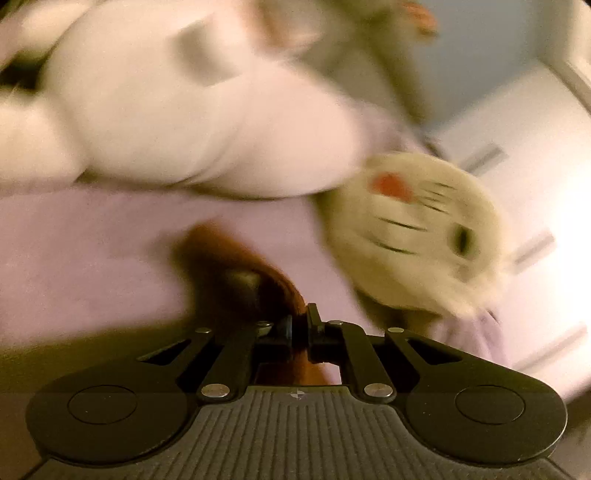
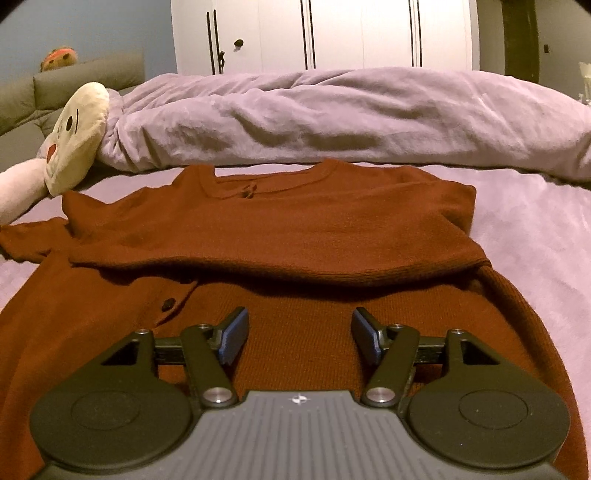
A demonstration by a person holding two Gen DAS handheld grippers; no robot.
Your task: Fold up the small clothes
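Observation:
A rust-brown knitted cardigan (image 2: 280,229) with dark buttons lies on the lilac bed sheet (image 2: 535,229), its upper part folded down over the lower part. My right gripper (image 2: 300,334) is open and empty, just above the cardigan's lower part. My left gripper (image 1: 300,325) is shut on a bunched piece of the rust-brown cardigan (image 1: 236,273), held above the lilac sheet (image 1: 92,251). The left wrist view is blurred by motion.
A round cream cat-face cushion (image 1: 413,232) lies at the bed's edge, also in the right wrist view (image 2: 75,136). A white plush toy (image 1: 177,110) lies beyond my left gripper. A crumpled lilac duvet (image 2: 332,114) lies behind the cardigan. White wardrobes (image 2: 317,33) stand behind the bed.

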